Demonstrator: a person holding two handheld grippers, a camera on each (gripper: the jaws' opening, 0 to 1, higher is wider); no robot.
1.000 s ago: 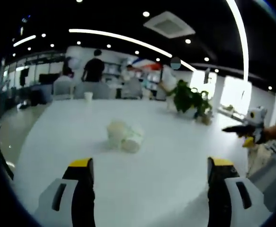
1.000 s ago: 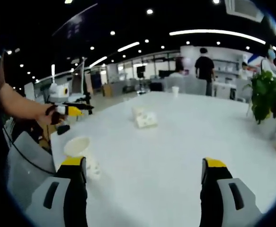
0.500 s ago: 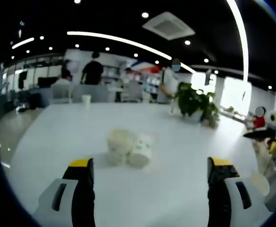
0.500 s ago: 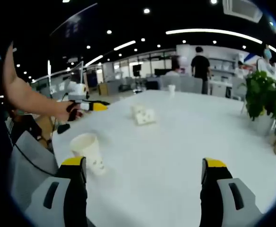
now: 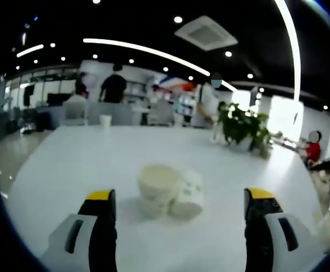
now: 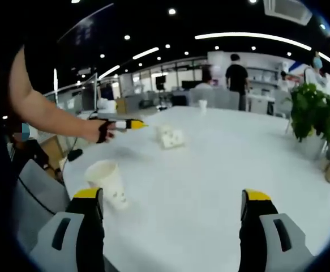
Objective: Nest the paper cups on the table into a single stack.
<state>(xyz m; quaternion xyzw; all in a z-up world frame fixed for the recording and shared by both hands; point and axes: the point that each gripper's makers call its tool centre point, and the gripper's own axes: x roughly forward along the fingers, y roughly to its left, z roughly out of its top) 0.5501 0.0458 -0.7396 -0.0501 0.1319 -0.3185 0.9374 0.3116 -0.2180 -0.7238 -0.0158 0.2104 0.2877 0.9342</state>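
Two pale paper cups [image 5: 169, 191] touching mid-table, third cup [image 6: 109, 182] upright near table edge

The left tongs [image 5: 176, 198] were held with their two yellow-tipped jaws spread wide and nothing between them. The right tongs [image 6: 173, 198] were likewise spread wide and held nothing. In the right gripper view, the person's bare left forearm [image 6: 46, 116] reached out, its hand [image 6: 103, 131] gripping the left tongs' handle.

no readable text, labels, numbers or signs anywhere
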